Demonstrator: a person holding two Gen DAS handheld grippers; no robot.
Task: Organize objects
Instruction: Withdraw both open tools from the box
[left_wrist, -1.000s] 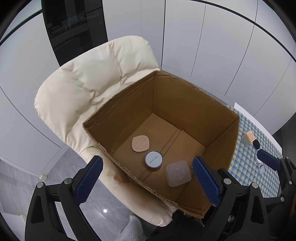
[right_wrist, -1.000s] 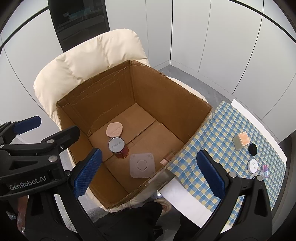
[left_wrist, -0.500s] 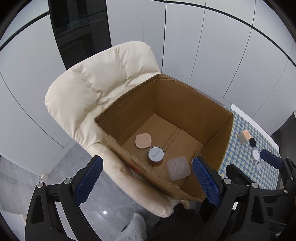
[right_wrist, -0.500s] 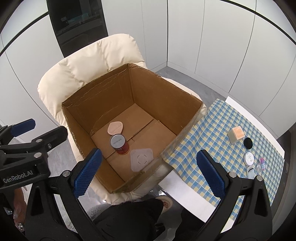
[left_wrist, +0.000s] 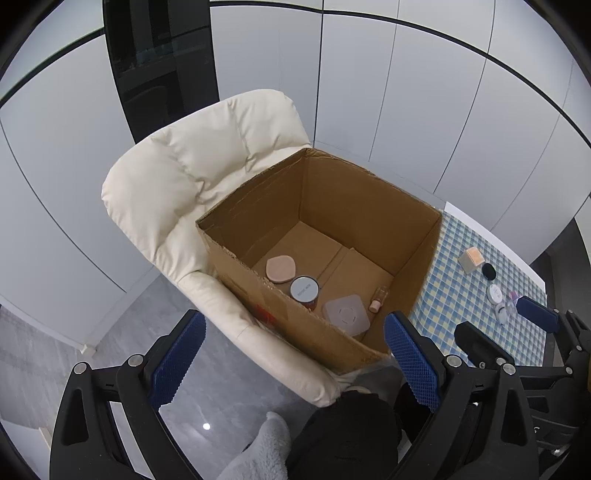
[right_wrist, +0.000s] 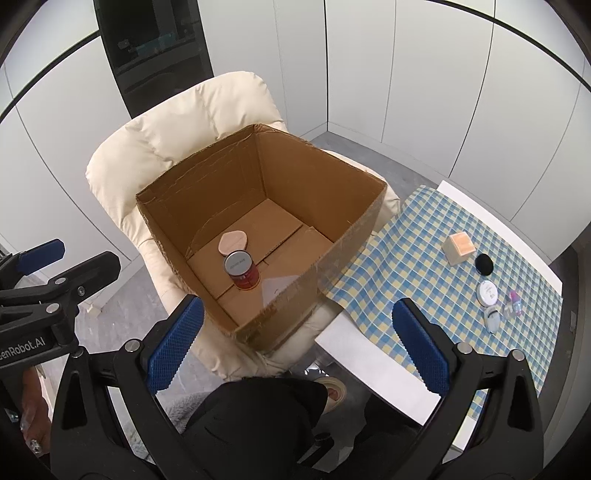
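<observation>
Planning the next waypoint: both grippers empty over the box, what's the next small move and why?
Probably swing the right gripper right, toward the beige cube on the checked cloth. Both grippers are open and empty; the cardboard box already holds some items, while several remain on the cloth.

even, bright indoor light; soft shadows, sharp focus, strong fisheye bending, dark corners.

Black-framed tool (right_wrist: 297, 345) with blue ridged pads (right_wrist: 175, 343), silver screws
</observation>
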